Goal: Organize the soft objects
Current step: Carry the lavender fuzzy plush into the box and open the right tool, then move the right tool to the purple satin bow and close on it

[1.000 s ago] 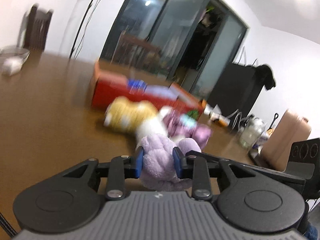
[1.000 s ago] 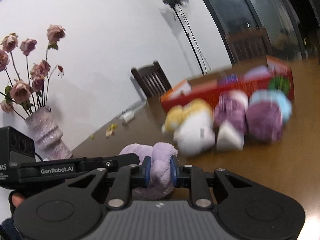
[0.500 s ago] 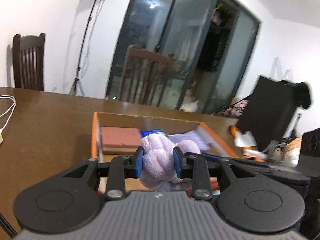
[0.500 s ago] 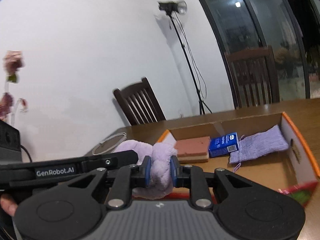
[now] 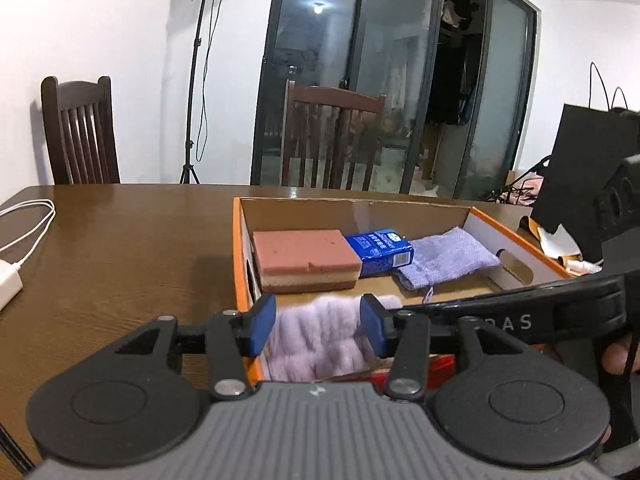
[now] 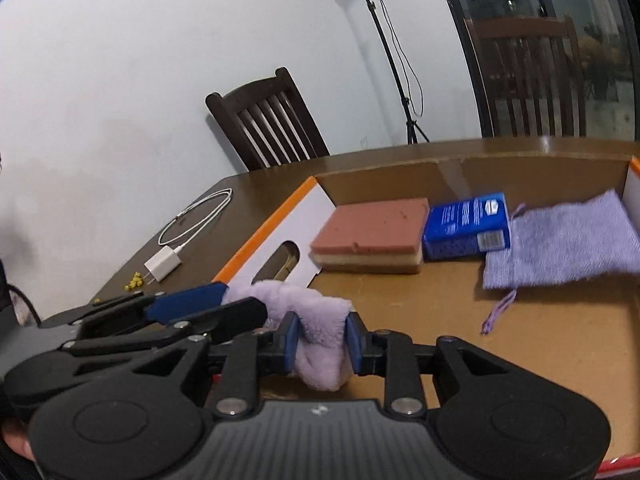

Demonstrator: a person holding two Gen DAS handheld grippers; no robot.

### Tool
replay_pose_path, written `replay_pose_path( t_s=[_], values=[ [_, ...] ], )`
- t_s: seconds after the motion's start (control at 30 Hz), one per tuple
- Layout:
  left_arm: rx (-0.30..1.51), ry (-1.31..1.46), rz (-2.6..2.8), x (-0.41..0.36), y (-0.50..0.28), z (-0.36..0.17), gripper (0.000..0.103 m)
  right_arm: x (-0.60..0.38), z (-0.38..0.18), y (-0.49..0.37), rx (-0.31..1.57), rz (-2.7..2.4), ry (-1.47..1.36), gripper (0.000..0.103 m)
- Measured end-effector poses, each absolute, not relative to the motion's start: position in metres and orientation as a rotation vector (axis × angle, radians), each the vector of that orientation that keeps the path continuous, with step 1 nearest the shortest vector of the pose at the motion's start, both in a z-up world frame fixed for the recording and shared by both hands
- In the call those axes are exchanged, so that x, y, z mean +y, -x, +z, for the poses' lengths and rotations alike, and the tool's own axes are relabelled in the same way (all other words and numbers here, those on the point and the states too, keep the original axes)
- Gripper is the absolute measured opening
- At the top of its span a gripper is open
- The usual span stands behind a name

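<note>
Lilac fluffy plush (image 5: pixel 316 340) sits between my left gripper (image 5: pixel 316 330) jaws, which are opening, gaps both sides. Right gripper (image 6: pixel 320 344) jaws opening, pads touching plush over cardboard box (image 6: pixel 560 340) near end; spongy block (image 5: pixel 304 256) beyond.

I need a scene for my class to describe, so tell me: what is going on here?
A person holds a gripper in each hand, and both carry one fluffy lilac soft toy over the near end of an orange-edged cardboard box on a wooden table. The jaws of the left gripper and the right gripper are opening with the toy between them. A pink sponge, a blue pack and a lilac cloth pouch already lie inside.
</note>
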State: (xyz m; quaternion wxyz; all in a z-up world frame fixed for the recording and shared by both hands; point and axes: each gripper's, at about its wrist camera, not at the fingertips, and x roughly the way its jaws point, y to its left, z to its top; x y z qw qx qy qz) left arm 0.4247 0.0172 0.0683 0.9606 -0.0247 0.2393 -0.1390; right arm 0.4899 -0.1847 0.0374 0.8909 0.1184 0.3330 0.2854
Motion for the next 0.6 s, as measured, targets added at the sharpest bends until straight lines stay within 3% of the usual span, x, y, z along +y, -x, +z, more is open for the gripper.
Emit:
replay_pose_path(
  t_s=[0.1,0.3,0.6],
  values=[
    [0.467,0.04,-0.273,0.018,-0.427,0.066,0.049,-0.181,0.026,-0.493,0.725,0.587,-0.242,0.031],
    [0.453,0.054,-0.293,0.021,-0.432,0.064,0.049,-0.188,0.018,-0.501,0.755,0.578,-0.282,0.051],
    [0.449,0.029,-0.284,0.018,-0.433,0.063,0.05,-0.184,0.015,-0.5,0.726,0.52,-0.25,0.054]
  ],
)
